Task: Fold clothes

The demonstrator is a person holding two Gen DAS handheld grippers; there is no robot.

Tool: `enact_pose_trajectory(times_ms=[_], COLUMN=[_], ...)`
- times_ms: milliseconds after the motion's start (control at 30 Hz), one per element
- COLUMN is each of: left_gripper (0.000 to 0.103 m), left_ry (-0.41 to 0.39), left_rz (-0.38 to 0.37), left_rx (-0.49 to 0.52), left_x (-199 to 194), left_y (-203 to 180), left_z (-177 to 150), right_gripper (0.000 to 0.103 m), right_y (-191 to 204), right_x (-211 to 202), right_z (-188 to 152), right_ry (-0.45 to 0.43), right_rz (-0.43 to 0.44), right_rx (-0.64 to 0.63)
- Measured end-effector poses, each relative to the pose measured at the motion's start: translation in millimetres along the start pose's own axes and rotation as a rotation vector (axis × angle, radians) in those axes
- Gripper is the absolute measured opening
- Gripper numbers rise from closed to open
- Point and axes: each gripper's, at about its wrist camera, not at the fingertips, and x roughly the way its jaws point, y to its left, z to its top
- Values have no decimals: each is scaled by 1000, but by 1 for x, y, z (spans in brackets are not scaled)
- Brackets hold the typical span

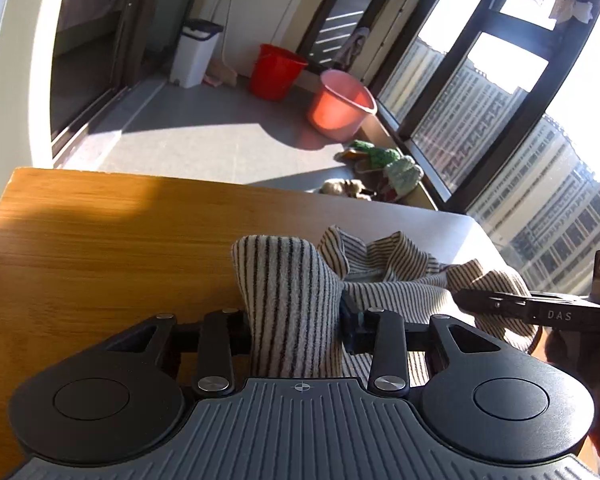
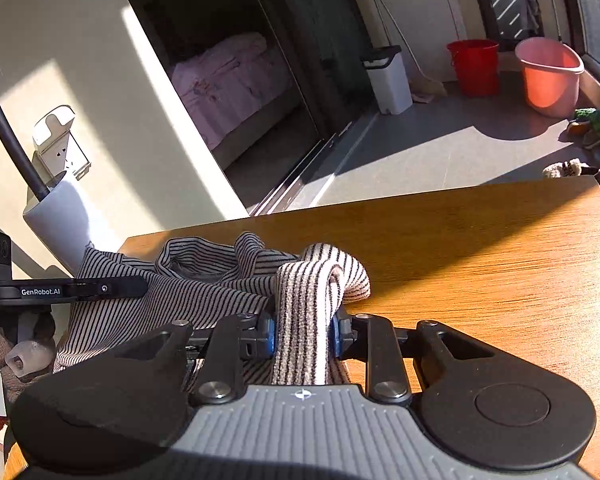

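A black-and-white striped garment (image 1: 384,280) lies bunched on the wooden table (image 1: 120,240). My left gripper (image 1: 296,328) is shut on a fold of the striped garment, which stands up between its fingers. My right gripper (image 2: 302,332) is shut on another bunched fold of the same garment (image 2: 172,296). In the left wrist view the right gripper (image 1: 464,298) comes in from the right, against the cloth. In the right wrist view the left gripper (image 2: 142,286) comes in from the left, over the cloth.
The table's far edge (image 2: 380,200) drops to a grey floor. A red bucket (image 1: 276,72), a pink bucket (image 1: 340,104) and a white bin (image 1: 194,54) stand at the back. Slippers and green items (image 1: 384,168) lie by the window. A white pipe (image 2: 60,216) runs along the wall on the left.
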Motion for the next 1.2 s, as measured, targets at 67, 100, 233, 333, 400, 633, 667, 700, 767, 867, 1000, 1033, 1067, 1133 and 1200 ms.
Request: enact_pose_trajectory(times_ms=[67,100,233,333,400,633,667,700,767,867,1000,1033,1067,1133,1200], left_gripper=[30,29,29,29,30,47,51,56,58,78,92,95,95,95,95], left_ry=[-42,-72,-177,-217,-245,-206,-197,-188,-172,-155,-168,-174,-164,-129,-94], left_rz=[-17,-33,-80,-135,-163,-180,-180,-182,-185,-190,-225,-234,-244,-265,-284], left_rx=[-3,17,131,177,236,349,341,324,290,235,89,47,10,-64,-138], left_x=[-13,-24,-78,-119,-145,-197,-201,-207,-219,-235,-252,-255,-254,-247,-240], left_y=[-2,-7,-35,-49,-61,-77,-74,-70,-62,-50,-28,-23,-21,-17,-14], left_z=[10,13,2,-25,-53,-165,-176,-187,-202,-218,-215,-213,-211,-207,-203], right_gripper=[23,23,22,22,22,30,33,36,38,44,61,61,63,65,67], right_y=[13,22,54,76,95,124,122,119,109,90,56,48,41,29,24], right_x=[-19,-34,-101,-145,-171,-210,-216,-222,-236,-262,-296,-298,-297,-289,-273], right_z=[9,9,-8,-38,-67,-167,-178,-188,-203,-215,-216,-216,-218,-223,-228], right_ry=[-56,-86,-177,-207,-222,-170,-156,-146,-136,-160,-245,-243,-230,-196,-143], right_rz=[16,24,48,37,17,-83,-84,-84,-82,-85,-20,4,26,74,144], right_rx=[-38,-75,-189,-269,-357,-468,-456,-441,-400,-276,43,136,220,370,483])
